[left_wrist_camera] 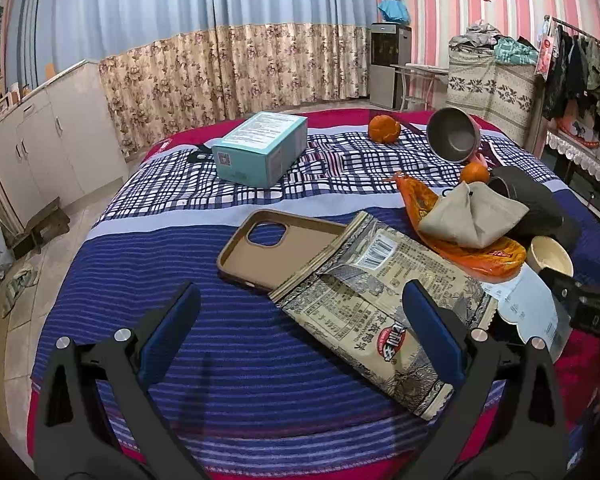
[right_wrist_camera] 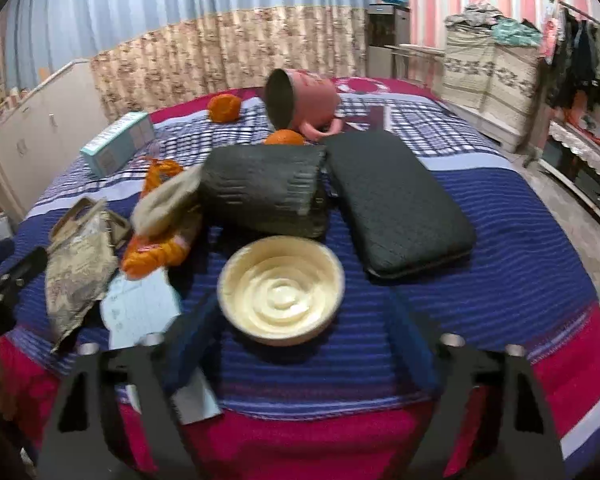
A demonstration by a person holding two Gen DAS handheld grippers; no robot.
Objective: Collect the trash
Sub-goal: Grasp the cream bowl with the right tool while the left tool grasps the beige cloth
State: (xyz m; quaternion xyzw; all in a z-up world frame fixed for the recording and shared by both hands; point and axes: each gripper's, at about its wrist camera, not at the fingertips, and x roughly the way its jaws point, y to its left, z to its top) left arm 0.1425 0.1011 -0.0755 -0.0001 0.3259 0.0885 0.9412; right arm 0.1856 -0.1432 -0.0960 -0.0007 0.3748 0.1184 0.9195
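A beige printed snack wrapper (left_wrist_camera: 380,300) lies flat on the striped blanket (left_wrist_camera: 220,360), its top edge over a tan phone case (left_wrist_camera: 276,248). My left gripper (left_wrist_camera: 304,332) hovers open just above the blanket, its right finger over the wrapper. Beyond lie a crumpled orange wrapper (left_wrist_camera: 476,252) under a grey cloth (left_wrist_camera: 468,216), and a white paper slip (left_wrist_camera: 528,300). In the blurred right wrist view my right gripper (right_wrist_camera: 304,304) stands open around the near side of a cream bowl (right_wrist_camera: 280,296), pads apart from it. The snack wrapper (right_wrist_camera: 80,264) and orange wrapper (right_wrist_camera: 156,248) lie to its left.
A teal box (left_wrist_camera: 260,148), two oranges (left_wrist_camera: 384,128), (left_wrist_camera: 475,172) and a tipped pink mug (right_wrist_camera: 304,100) sit farther back. A black pouch (right_wrist_camera: 396,204) and a dark rolled bundle (right_wrist_camera: 264,196) lie behind the bowl. Cabinets and curtains line the far walls.
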